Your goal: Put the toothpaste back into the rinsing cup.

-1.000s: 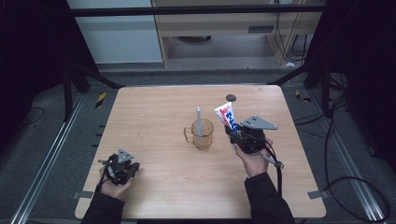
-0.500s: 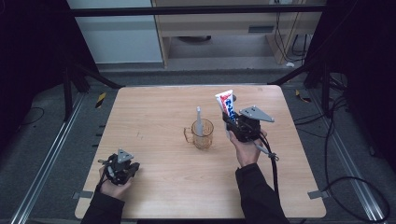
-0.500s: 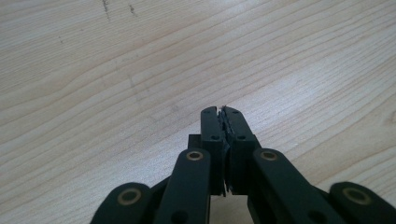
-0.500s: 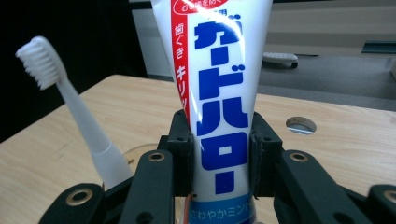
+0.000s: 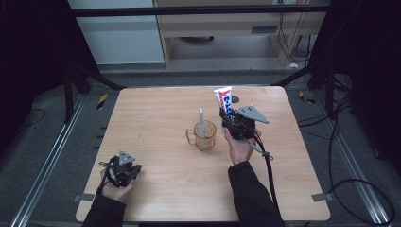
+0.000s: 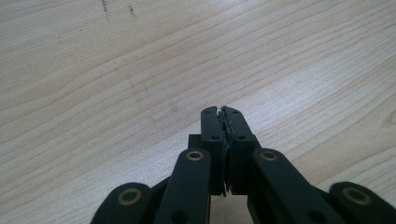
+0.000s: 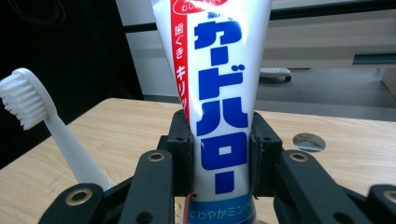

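Cup (image 5: 206,136): toothbrush (image 5: 201,122) upright inside | right tongs (image 5: 230,117): clamping toothpaste tube (image 5: 224,101) | left tongs (image 5: 126,173): closed, empty

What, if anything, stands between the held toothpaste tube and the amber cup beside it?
Nothing visible stands between them. The right gripper holds the toothpaste tube upright, right of the amber cup. Bare table lies between. The cup already holds a toothbrush, leaning inside, which takes up part of the opening.

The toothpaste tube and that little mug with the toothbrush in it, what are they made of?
The toothpaste tube looks like soft glossy plastic: white, printed in blue and red, with a sheen. The mug seems clear amber plastic or glass; the table shows through it. The toothbrush looks like white plastic with pale bristles.
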The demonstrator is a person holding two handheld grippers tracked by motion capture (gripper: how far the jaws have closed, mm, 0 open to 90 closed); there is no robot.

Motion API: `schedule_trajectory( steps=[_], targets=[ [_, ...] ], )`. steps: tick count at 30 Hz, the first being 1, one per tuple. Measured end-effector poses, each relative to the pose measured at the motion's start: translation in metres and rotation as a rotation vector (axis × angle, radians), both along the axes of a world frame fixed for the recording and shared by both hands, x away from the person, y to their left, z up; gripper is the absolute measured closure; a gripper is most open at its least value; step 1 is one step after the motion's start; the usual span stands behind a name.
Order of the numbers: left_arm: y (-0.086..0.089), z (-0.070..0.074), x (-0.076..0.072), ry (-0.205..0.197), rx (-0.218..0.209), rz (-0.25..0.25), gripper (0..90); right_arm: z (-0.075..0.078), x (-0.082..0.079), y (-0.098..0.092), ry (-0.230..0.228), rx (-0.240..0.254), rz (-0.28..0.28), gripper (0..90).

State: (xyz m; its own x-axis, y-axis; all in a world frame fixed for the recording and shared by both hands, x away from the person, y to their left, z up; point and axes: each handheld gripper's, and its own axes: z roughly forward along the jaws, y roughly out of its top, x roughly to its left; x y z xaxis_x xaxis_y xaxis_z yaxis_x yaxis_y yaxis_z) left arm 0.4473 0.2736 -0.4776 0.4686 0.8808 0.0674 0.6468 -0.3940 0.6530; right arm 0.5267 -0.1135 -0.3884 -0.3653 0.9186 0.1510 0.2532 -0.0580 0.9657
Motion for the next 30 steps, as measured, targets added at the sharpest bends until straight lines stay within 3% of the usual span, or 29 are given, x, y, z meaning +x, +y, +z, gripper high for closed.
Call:
schedule_trajectory(
  steps=[14, 30],
  targets=[
    [0.001, 0.0, 0.0, 0.003, -0.002, 0.0, 87.9, -0.009, 0.013, 0.021, -0.04, 0.04, -0.012, 67.5],
    [0.001, 0.0, 0.0, 0.001, -0.002, -0.002, 87.9, -0.019, 0.022, 0.037, -0.032, 0.064, 0.009, 67.5]
  ],
)
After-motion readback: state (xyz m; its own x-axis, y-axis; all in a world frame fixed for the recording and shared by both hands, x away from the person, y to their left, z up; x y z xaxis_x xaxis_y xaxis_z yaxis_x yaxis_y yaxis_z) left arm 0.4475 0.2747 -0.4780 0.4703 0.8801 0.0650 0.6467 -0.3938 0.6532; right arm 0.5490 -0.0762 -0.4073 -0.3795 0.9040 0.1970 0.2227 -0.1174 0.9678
